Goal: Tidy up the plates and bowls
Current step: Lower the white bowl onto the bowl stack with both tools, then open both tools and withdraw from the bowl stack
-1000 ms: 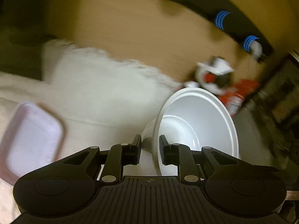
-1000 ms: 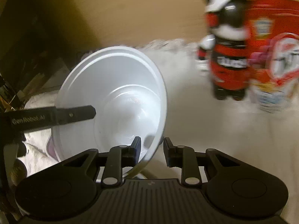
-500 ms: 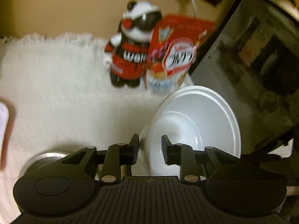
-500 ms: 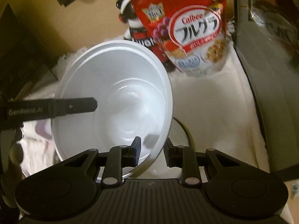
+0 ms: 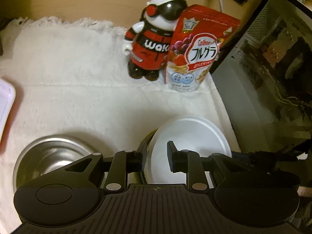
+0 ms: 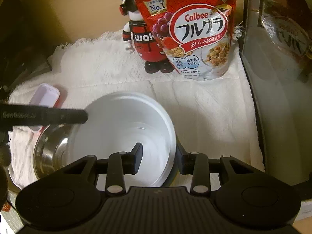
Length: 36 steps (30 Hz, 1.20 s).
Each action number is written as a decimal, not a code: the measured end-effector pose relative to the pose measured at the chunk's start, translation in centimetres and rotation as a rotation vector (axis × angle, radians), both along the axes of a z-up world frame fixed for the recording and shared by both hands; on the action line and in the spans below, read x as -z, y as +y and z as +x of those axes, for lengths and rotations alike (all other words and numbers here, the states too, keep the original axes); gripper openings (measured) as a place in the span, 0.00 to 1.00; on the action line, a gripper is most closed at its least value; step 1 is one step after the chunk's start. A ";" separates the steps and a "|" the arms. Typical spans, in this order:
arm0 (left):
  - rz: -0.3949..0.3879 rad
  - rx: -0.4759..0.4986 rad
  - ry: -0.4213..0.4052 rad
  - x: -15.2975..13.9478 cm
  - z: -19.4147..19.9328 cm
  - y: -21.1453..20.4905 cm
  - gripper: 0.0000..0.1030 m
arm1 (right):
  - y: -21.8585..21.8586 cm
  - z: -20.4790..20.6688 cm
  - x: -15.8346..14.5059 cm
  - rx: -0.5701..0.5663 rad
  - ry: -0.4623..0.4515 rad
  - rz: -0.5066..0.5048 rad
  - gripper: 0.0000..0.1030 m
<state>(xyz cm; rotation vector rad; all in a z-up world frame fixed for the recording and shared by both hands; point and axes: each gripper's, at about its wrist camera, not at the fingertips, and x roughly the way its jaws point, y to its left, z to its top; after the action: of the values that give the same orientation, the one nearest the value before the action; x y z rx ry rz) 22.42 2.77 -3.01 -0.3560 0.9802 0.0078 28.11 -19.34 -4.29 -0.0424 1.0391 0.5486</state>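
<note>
A white bowl [image 5: 190, 136] [image 6: 124, 128] sits low over the white cloth, its rim between the jaws of both grippers. My left gripper [image 5: 157, 155] straddles its left rim with the jaws spread apart. My right gripper [image 6: 159, 158] straddles its right rim, jaws also spread. A dark rim shows under the white bowl's left edge in the left wrist view. A steel bowl [image 5: 50, 156] [image 6: 50, 150] stands on the cloth just left of the white bowl. A pink rectangular dish [image 6: 45, 95] [image 5: 5, 105] lies further left.
A red and black panda figure [image 5: 154, 39] and a red Calbee cereal bag [image 6: 195, 29] stand at the back of the white cloth [image 5: 74, 74]. A dark glass-fronted appliance [image 5: 273, 68] borders the cloth on the right. The left gripper's finger [image 6: 44, 116] crosses the right wrist view.
Both grippers swung toward the cloth and lowered the white bowl from tilted to level beside the steel bowl. Both pairs of jaws have opened from their grip on its rim.
</note>
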 end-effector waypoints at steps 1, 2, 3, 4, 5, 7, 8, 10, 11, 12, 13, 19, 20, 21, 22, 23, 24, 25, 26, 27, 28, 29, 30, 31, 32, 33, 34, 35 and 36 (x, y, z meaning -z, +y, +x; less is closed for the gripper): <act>0.001 -0.007 0.009 0.2 -0.1 0.1 0.24 | -0.1 0.2 0.2 0.004 0.005 0.005 0.35; 0.005 -0.015 0.020 0.4 -0.3 0.1 0.24 | -0.1 0.3 0.3 0.009 0.011 0.009 0.35; 0.014 -0.020 0.034 0.7 -0.4 0.1 0.24 | -0.1 0.4 0.6 0.015 0.016 0.010 0.35; 0.027 -0.024 0.053 1.1 -0.6 0.1 0.24 | -0.1 0.5 0.9 0.018 0.021 0.006 0.35; 0.034 -0.029 0.068 1.4 -0.7 0.1 0.23 | -0.1 0.5 1.1 0.020 0.023 -0.004 0.35; 0.036 -0.041 0.091 2.0 -0.9 0.3 0.23 | 0.3 0.6 1.9 0.021 0.017 -0.043 0.35; 0.033 -0.046 0.099 2.2 -1.0 0.4 0.26 | 0.5 0.5 2.2 0.020 0.012 -0.061 0.35; 0.020 -0.051 0.105 2.5 -1.1 0.5 0.25 | 0.7 0.4 2.8 0.017 0.005 -0.087 0.35; 0.021 -0.049 0.107 2.5 -1.1 0.5 0.25 | 0.8 0.4 3.1 0.015 0.007 -0.088 0.35; 0.019 -0.044 0.110 2.5 -1.1 0.4 0.24 | 0.8 0.3 3.2 0.014 0.012 -0.084 0.35; 0.009 -0.040 0.114 2.5 -1.1 0.4 0.23 | 0.7 0.3 3.3 0.015 0.017 -0.078 0.35; -0.157 -0.040 0.116 2.1 -1.4 1.3 0.19 | -0.3 0.1 2.4 0.037 0.033 0.003 0.35; -0.177 -0.042 0.115 2.0 -1.4 1.4 0.19 | -0.6 0.0 2.1 0.039 0.038 0.033 0.35; -0.193 -0.045 0.113 2.0 -1.5 1.5 0.19 | -1.0 0.0 1.6 0.043 0.047 0.070 0.37; -0.195 -0.043 0.110 1.9 -1.5 1.4 0.19 | -1.3 0.1 1.4 0.052 0.056 0.097 0.37; -0.193 -0.041 0.106 1.9 -1.4 1.4 0.19 | -1.7 0.1 1.2 0.062 0.064 0.127 0.37; -0.186 -0.039 0.103 1.8 -1.3 1.2 0.19 | -1.9 0.2 1.1 0.062 0.070 0.152 0.37; -0.178 -0.033 0.096 1.6 -1.2 1.1 0.19 | -2.0 0.3 1.1 0.064 0.078 0.171 0.37; -0.169 -0.025 0.090 1.4 -1.1 0.9 0.19 | -2.0 0.4 1.1 0.070 0.079 0.172 0.37; -0.158 -0.018 0.083 1.2 -1.1 0.8 0.19 | -1.9 0.4 1.1 0.073 0.071 0.167 0.37; -0.153 -0.015 0.077 1.0 -1.1 0.7 0.19 | -1.7 0.3 1.0 0.072 0.056 0.158 0.37; -0.151 -0.014 0.073 0.9 -1.1 0.7 0.19 | -1.5 0.1 0.8 0.069 0.040 0.148 0.37; -0.146 -0.010 0.071 0.9 -1.0 0.7 0.19 | -1.4 -0.1 0.7 0.066 0.027 0.143 0.37; -0.136 -0.002 0.075 1.1 -0.9 0.7 0.19 | -1.3 -0.2 0.7 0.063 0.015 0.138 0.37; -0.117 0.000 0.082 1.4 -0.9 0.6 0.19 | -1.2 -0.2 0.7 0.058 0.008 0.132 0.37; -0.076 -0.006 0.089 1.6 -1.0 0.4 0.19 | -1.1 -0.2 0.7 0.054 0.008 0.124 0.37; -0.036 -0.014 0.090 1.7 -1.0 0.3 0.19 | -1.0 -0.1 1.0 0.055 0.014 0.108 0.37; -0.009 -0.019 0.086 1.8 -1.2 0.3 0.18 | -0.9 -0.1 1.3 0.063 0.014 0.086 0.37; -0.009 -0.016 0.075 1.8 -1.5 0.4 0.18 | -0.8 -0.1 1.5 0.073 0.007 0.056 0.37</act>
<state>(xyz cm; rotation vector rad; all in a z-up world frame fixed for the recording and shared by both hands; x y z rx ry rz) 20.93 3.21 -4.76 -0.3737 1.0515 0.0314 28.00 -20.16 -5.84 0.0468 1.0274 0.5111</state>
